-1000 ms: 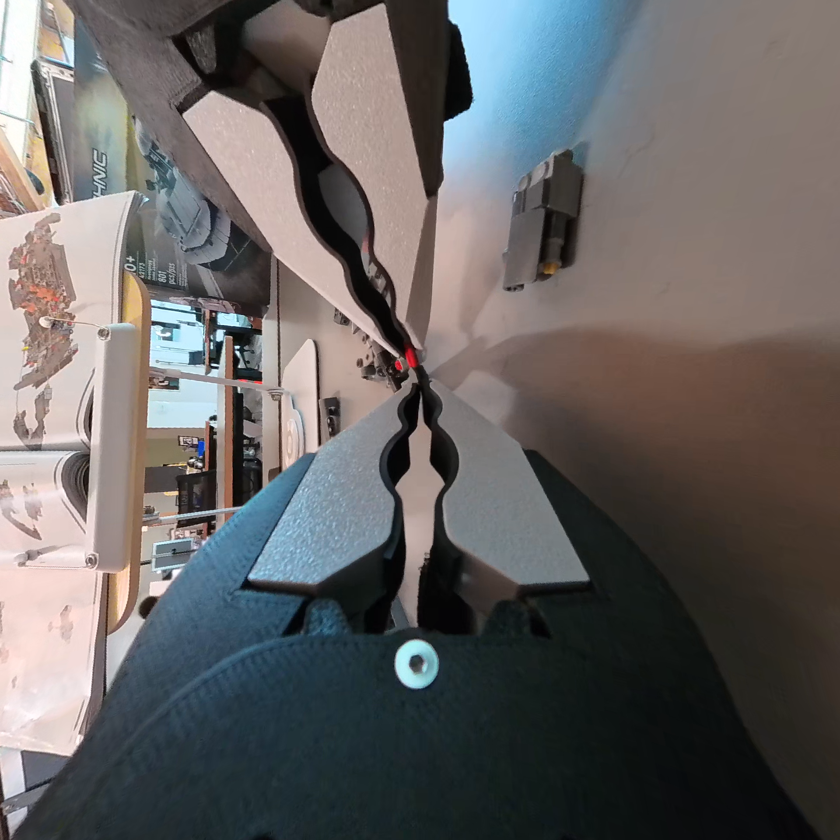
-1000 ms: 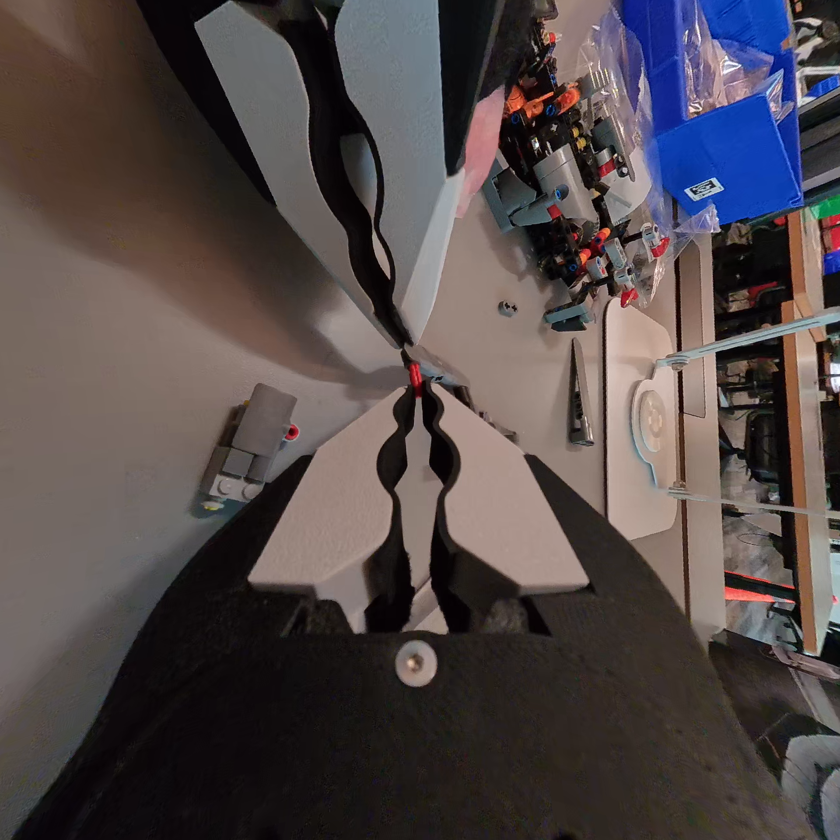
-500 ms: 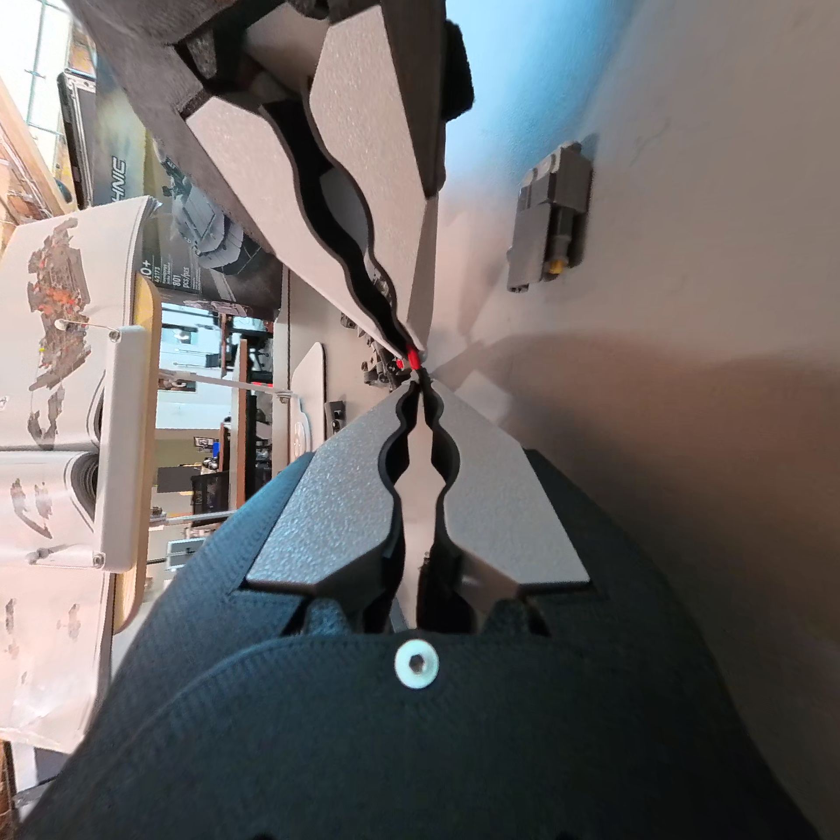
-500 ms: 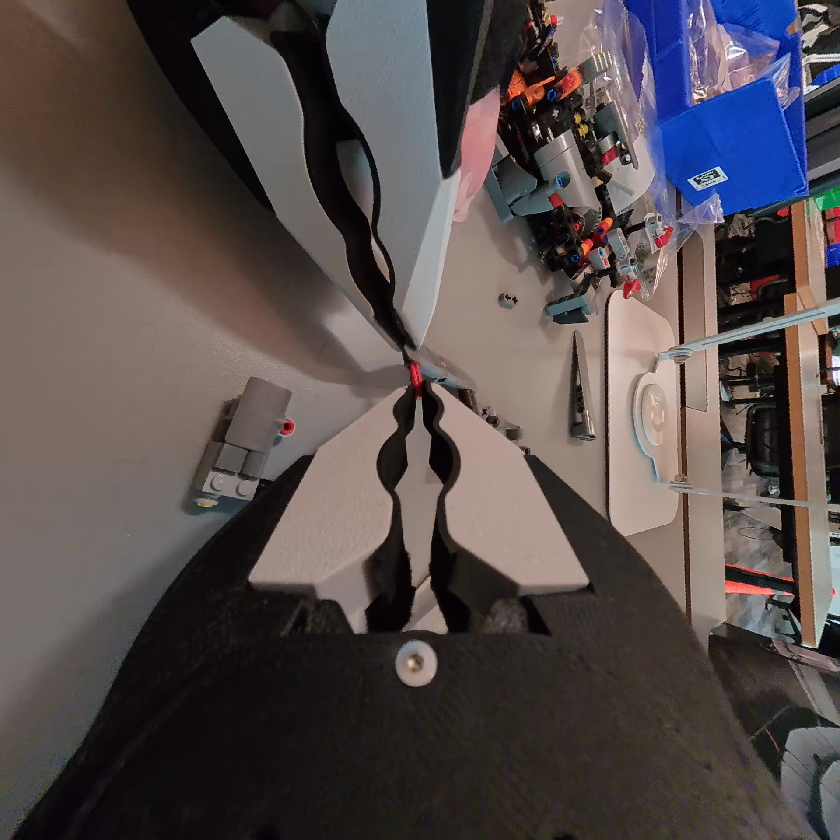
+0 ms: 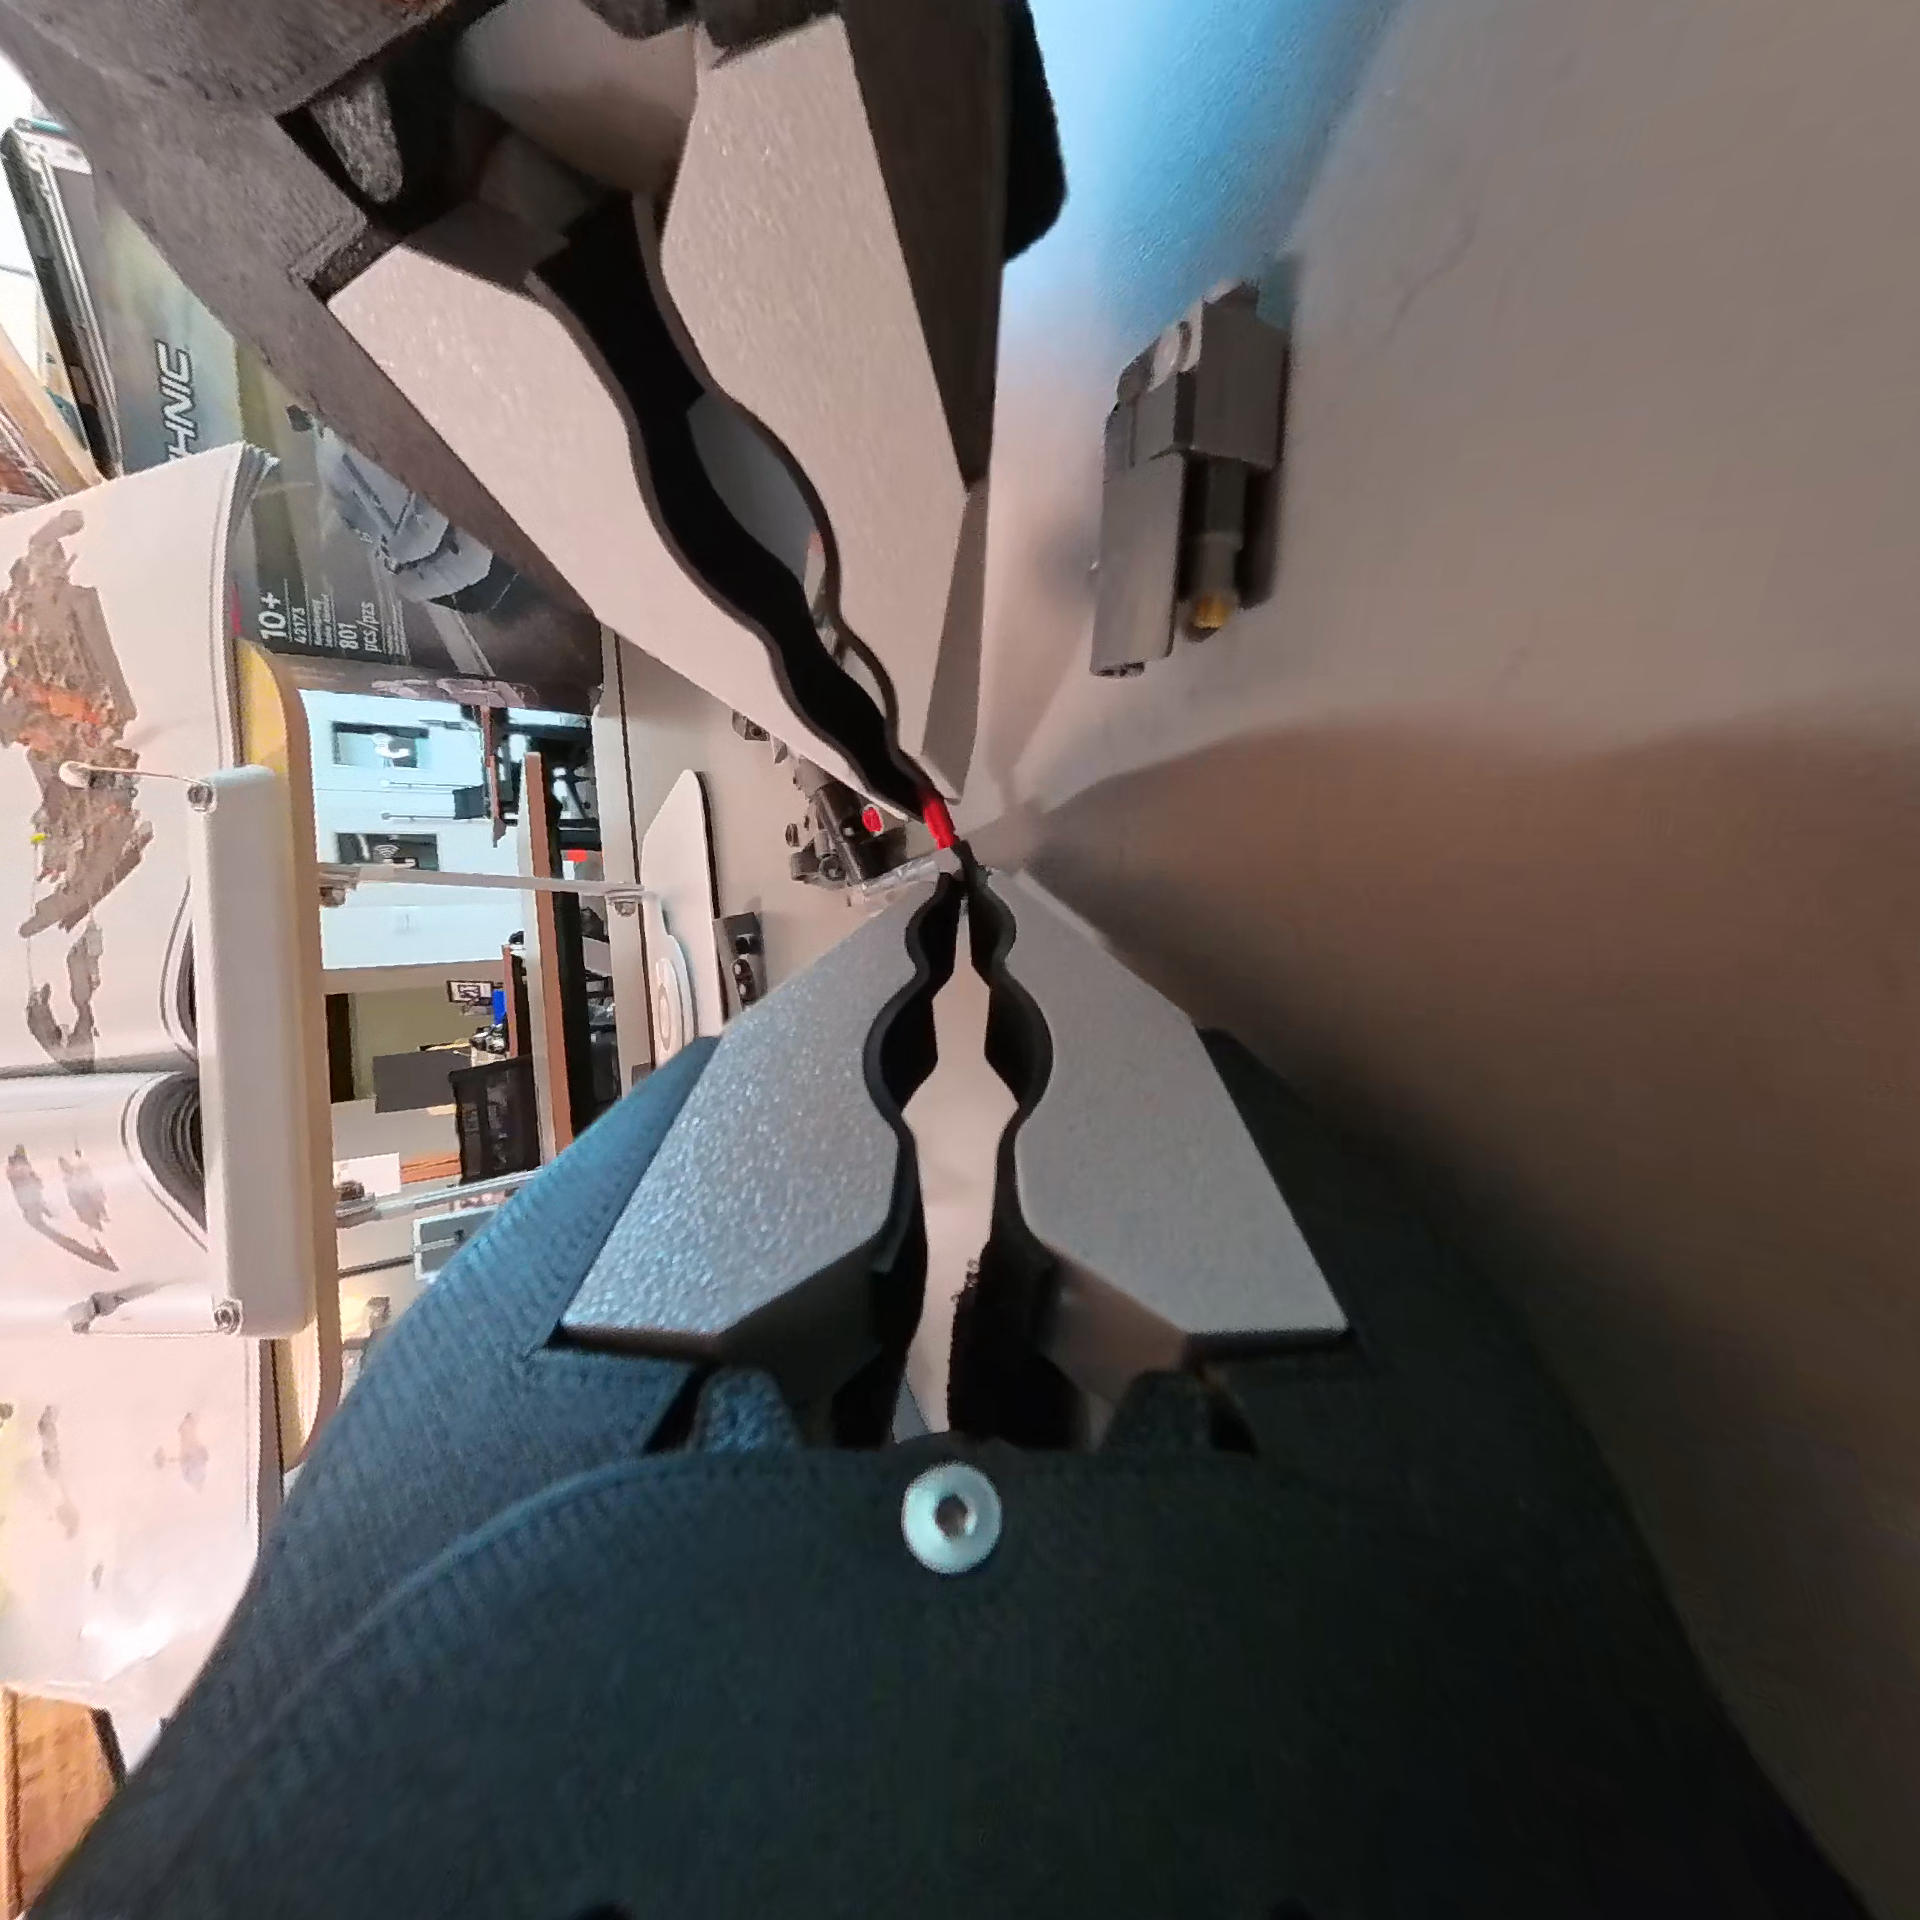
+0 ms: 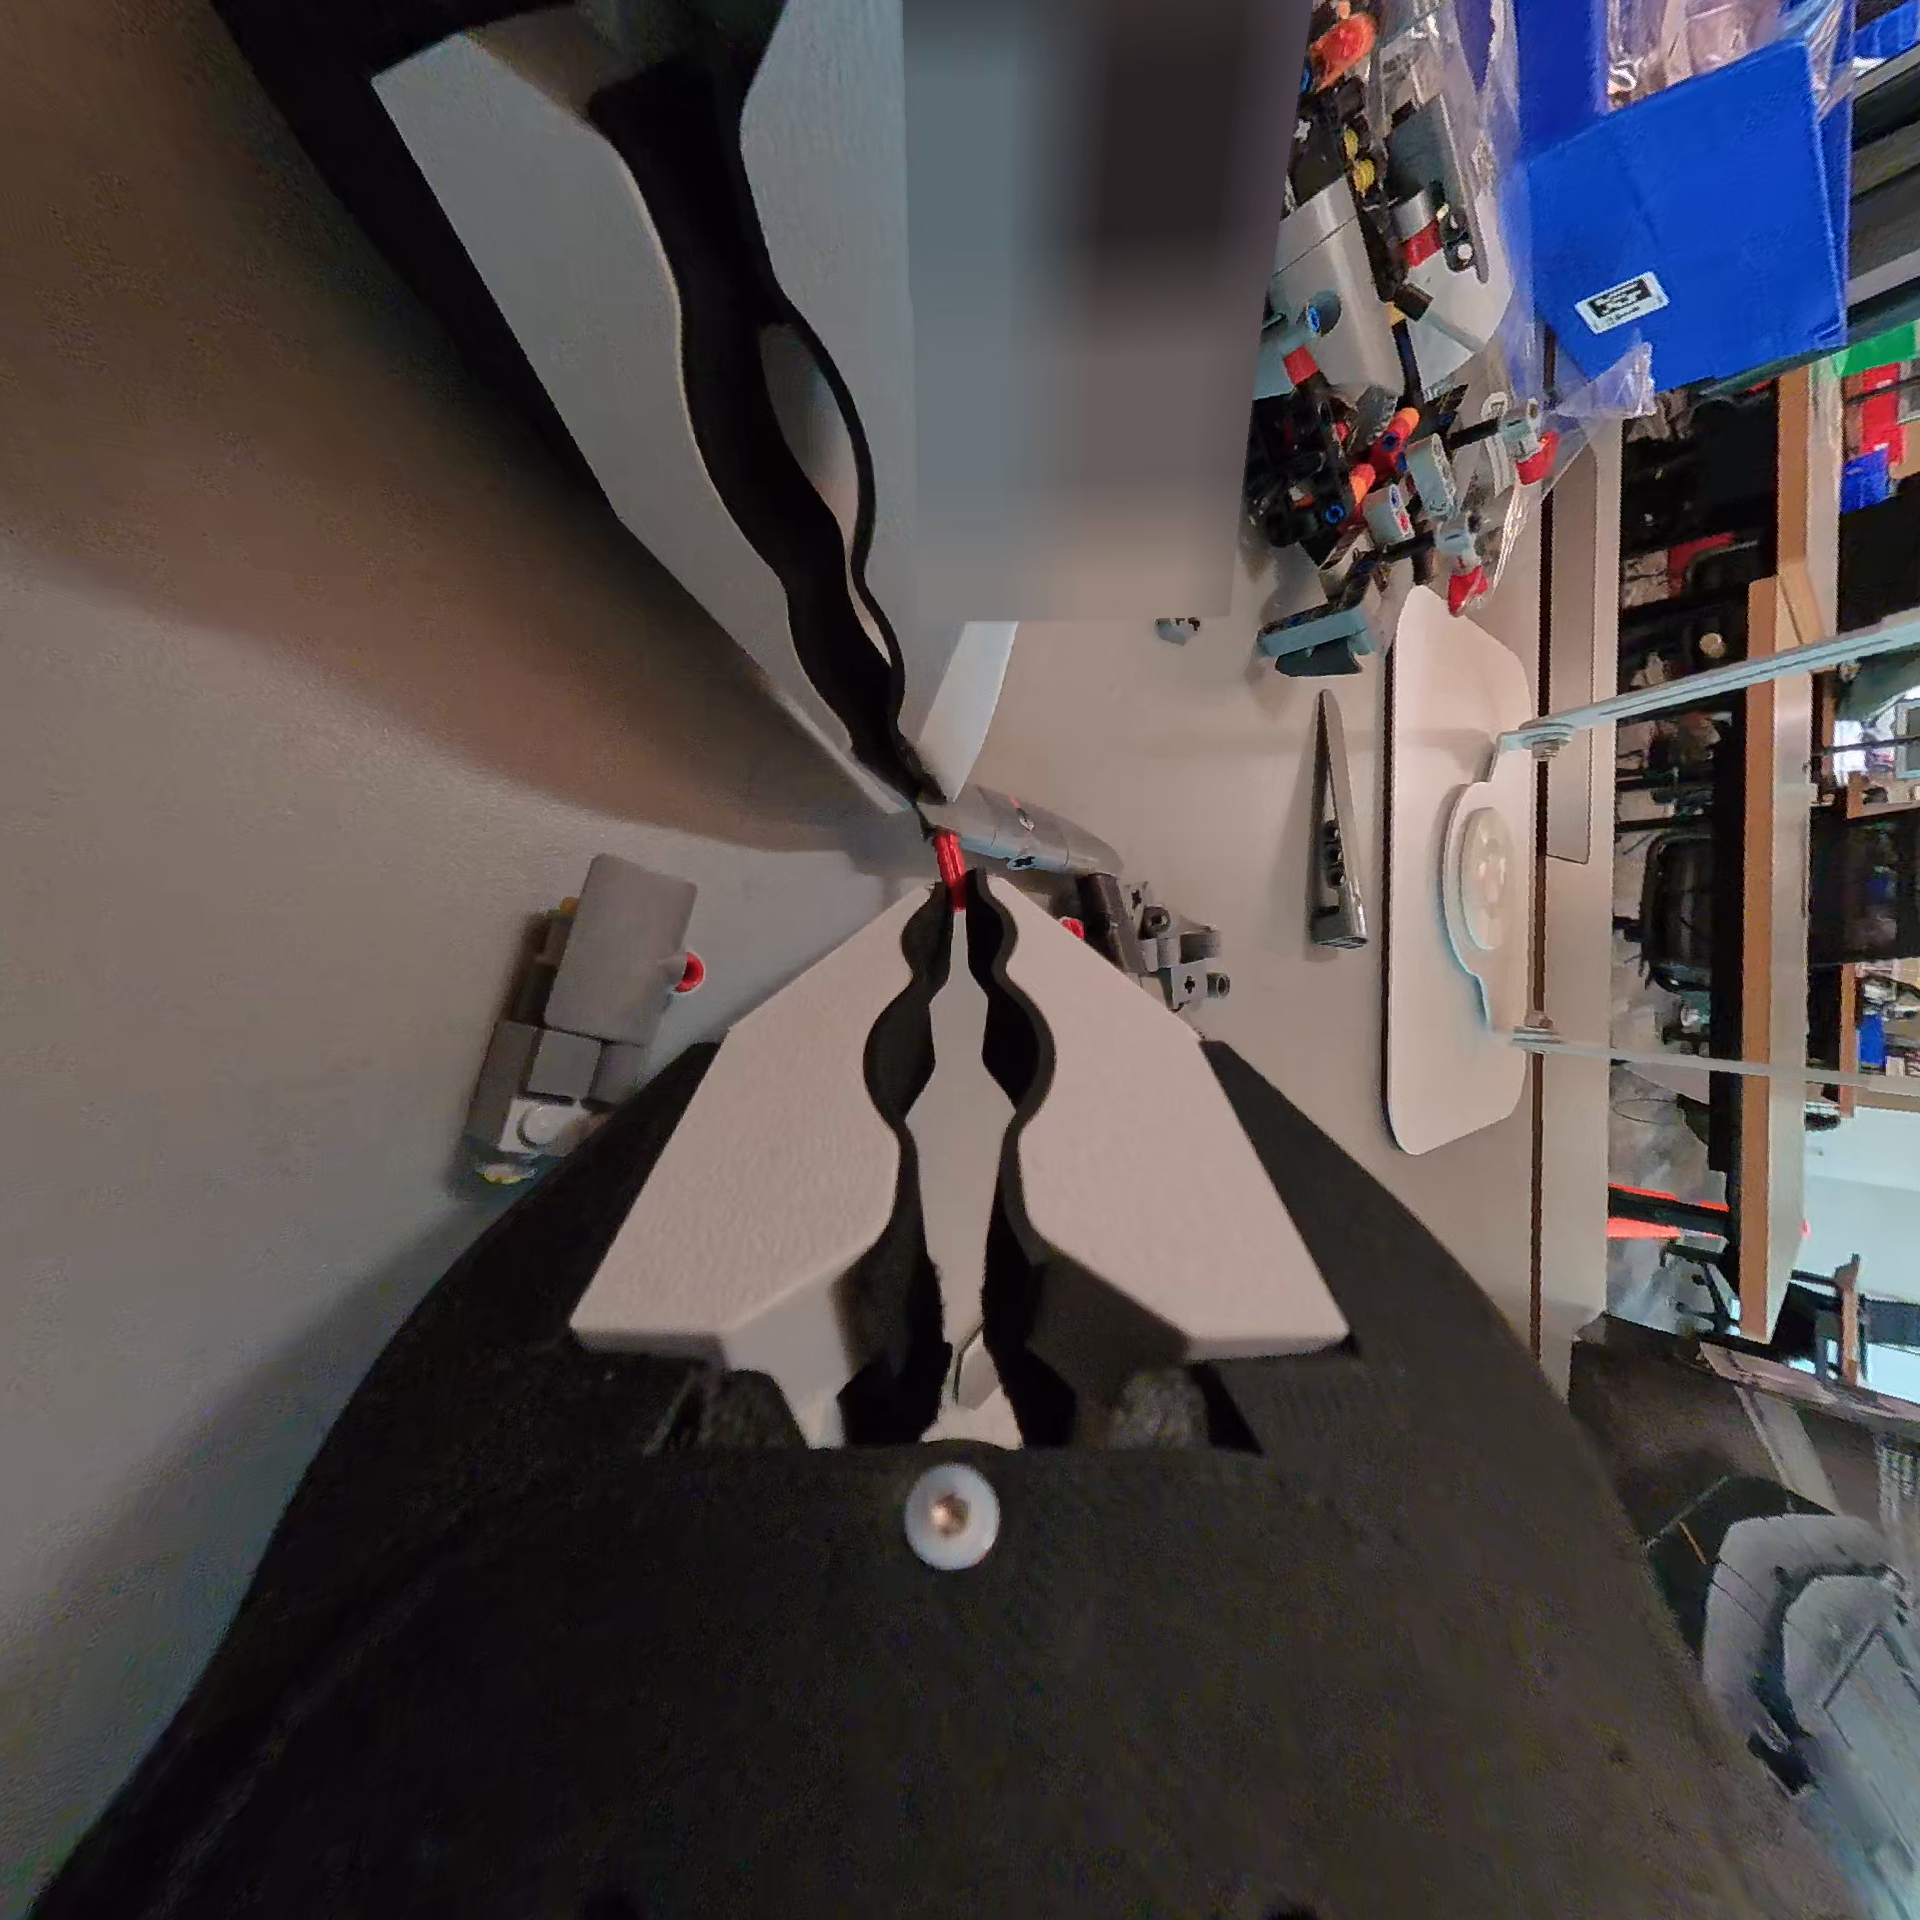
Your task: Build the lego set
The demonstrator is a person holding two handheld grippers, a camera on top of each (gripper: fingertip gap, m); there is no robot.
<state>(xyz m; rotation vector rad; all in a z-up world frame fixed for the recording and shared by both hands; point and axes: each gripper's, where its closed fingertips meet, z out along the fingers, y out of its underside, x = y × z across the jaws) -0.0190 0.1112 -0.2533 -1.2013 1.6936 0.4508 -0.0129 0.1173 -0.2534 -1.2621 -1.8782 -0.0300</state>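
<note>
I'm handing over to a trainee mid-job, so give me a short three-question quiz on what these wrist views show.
1. True or false: the right claw is pinching a small red pin at its tips.
2. The dark tapered piece lies: A) on the white table; B) inside a blue bin; C) upright on a shelf.
3. Fill in: the grey block assembly beside the right claw has a ___ peg on its side.
Key: 1 true; 2 A; 3 red.
</note>
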